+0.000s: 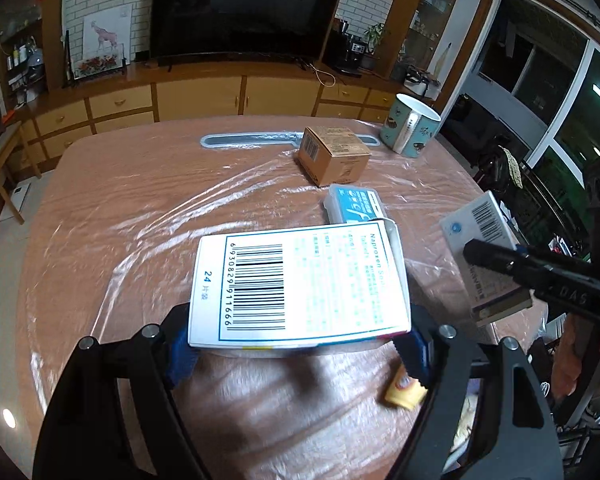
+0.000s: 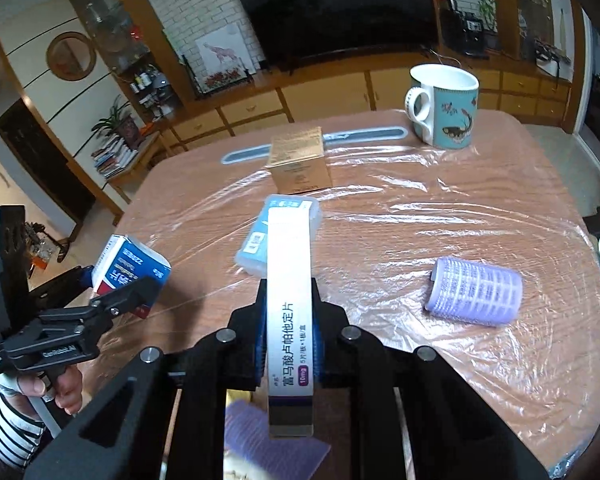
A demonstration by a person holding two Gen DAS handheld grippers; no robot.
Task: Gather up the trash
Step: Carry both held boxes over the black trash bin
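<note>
My left gripper (image 1: 298, 346) is shut on a wide white medicine box (image 1: 300, 288) with a barcode, its blue pads (image 1: 180, 344) pressing the two sides, and holds it above the table. The right wrist view shows that same box (image 2: 128, 260) as white, blue and red in the left gripper (image 2: 120, 280). My right gripper (image 2: 290, 332) is shut on a narrow white-and-purple medicine box (image 2: 290, 300), which stands up between its fingers. In the left wrist view this narrow box (image 1: 484, 248) hangs at the right in the right gripper (image 1: 484, 258).
On the film-covered round table (image 2: 420, 216) sit a brown carton (image 2: 298, 160), a blue plastic case (image 2: 252, 248), a patterned mug (image 2: 444, 106), a lilac hair roller (image 2: 476, 296) and a small yellow item (image 1: 404, 390). A person's hand (image 2: 66, 392) and striped sleeve show lower left.
</note>
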